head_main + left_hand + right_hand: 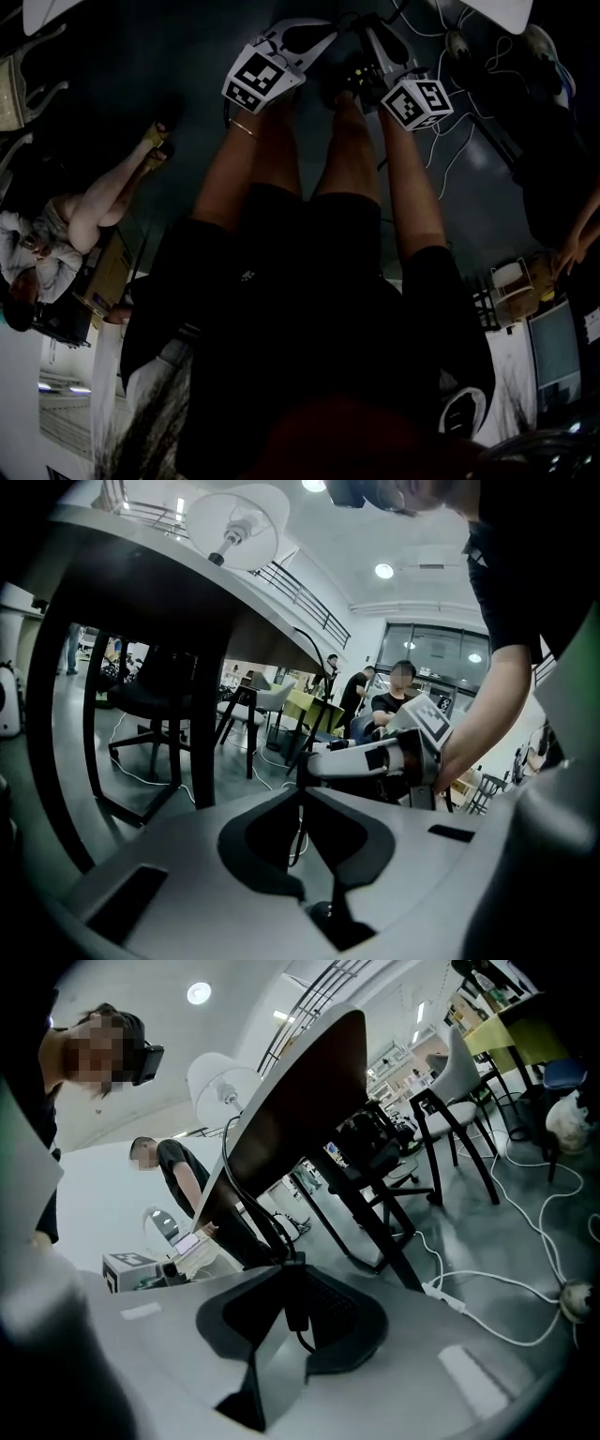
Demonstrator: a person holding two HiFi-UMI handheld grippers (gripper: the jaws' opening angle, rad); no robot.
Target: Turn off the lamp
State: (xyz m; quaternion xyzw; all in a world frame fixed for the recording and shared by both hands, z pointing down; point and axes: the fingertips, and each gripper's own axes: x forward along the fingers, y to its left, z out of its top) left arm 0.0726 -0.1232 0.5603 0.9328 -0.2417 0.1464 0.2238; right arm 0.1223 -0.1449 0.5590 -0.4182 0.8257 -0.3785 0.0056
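The lamp's white shade (239,522) stands on the dark table above me and shows again as the shade (220,1082) in the right gripper view. Its thin black cord (302,752) hangs from the table edge. My left gripper (302,794) is shut on the cord. Just beyond it, my right gripper (307,766) reaches in from the right to the same cord. In its own view, the right gripper (289,1269) is shut on a black inline switch (292,1297) on the cord. In the head view both arms stretch forward, left gripper (319,33) and right gripper (373,37) tip to tip.
The dark table (141,583) overhangs the grippers on slanted black legs (375,1222). Chairs (150,696) stand behind it. White cables (497,1297) and a plug (441,1293) lie on the grey floor. People sit nearby (398,700), one at the left (94,206).
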